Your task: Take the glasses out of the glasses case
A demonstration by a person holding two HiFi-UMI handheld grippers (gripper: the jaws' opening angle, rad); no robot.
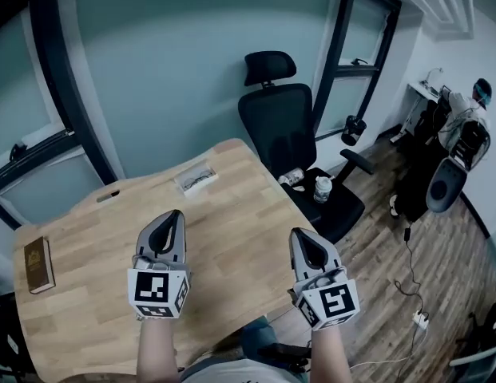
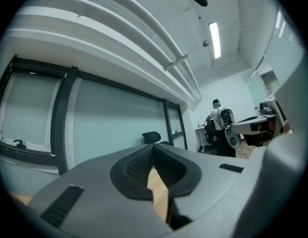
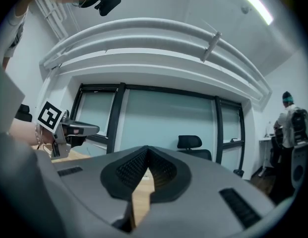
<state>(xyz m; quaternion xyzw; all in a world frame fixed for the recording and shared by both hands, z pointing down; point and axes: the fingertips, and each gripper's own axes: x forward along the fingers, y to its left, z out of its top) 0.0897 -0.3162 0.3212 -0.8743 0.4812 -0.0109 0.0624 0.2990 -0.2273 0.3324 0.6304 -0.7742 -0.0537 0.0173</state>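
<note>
Left gripper point(image 1: 174, 214), right gripper point(image 1: 298, 234): jaws together, empty. Glasses case point(image 1: 196, 178) at one o'clock from the left — arriving closed risks shoving it.

My fingers point(image 3: 203, 197) are showing matt grey plastic, their pads point(image 3: 131, 170) looking black and finely ribbed. The worktop point(image 1: 232, 214) is showing pale, matt wood grain; the office chair point(image 1: 283, 126) is looking like black cloth.

Brown oblong case point(image 1: 38, 264) with a small gold mark on top; closed; lying flat near the left edge of the wooden table point(image 1: 232, 238), long side pointing away; nothing touching it.
</note>
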